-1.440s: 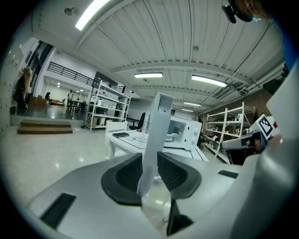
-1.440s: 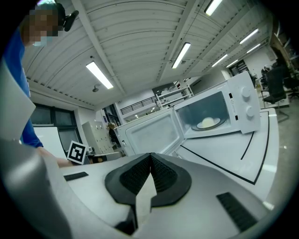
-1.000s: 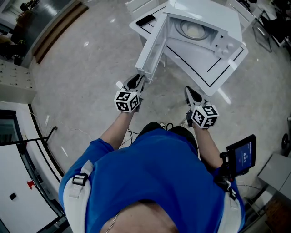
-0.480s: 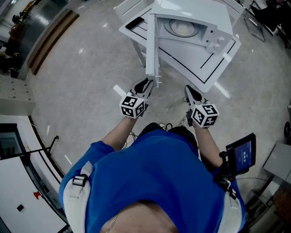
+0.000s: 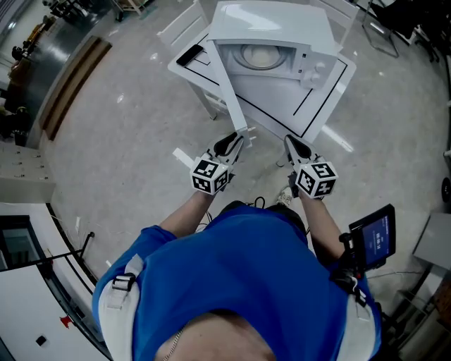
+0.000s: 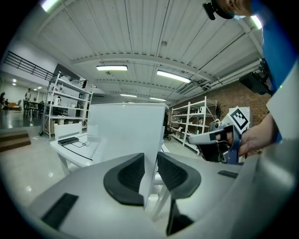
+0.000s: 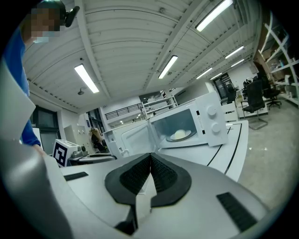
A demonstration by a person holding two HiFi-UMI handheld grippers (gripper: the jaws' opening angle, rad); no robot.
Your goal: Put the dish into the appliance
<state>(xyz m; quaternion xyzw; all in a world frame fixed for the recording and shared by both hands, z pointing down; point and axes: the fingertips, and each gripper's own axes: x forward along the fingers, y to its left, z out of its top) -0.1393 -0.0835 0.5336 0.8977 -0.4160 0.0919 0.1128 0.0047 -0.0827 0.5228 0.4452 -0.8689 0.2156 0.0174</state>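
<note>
- Dish [image 5: 262, 55] sits inside the microwave [image 5: 271, 21], on the round plate in its middle. That is what the head view shows from above.
- The microwave stands on a white table [image 5: 313, 106], and its door [image 5: 231, 92] sticks out toward the person.
- The left gripper [image 5: 235, 139] is at the far edge of that door. The right gripper [image 5: 296, 144] hangs in the air near it and touches nothing.
- In the left gripper view, the left gripper [image 6: 149, 170] has its two jaws pinched on the thin edge of the white door [image 6: 126, 130].
- The right gripper [image 6: 215, 137] shows off to the side, held in a hand.
- In the right gripper view, the right gripper [image 7: 150, 172] has its jaws pressed together with nothing between them.
- Past it you can see the open microwave [image 7: 205, 121], its door [image 7: 128, 137] and the pale dish [image 7: 180, 135] inside.
- I think the dish part is done and the step now is closing the door.
- The next move should push the door round until it meets the front. Go gently so the microwave does not slide, then let go.
</note>
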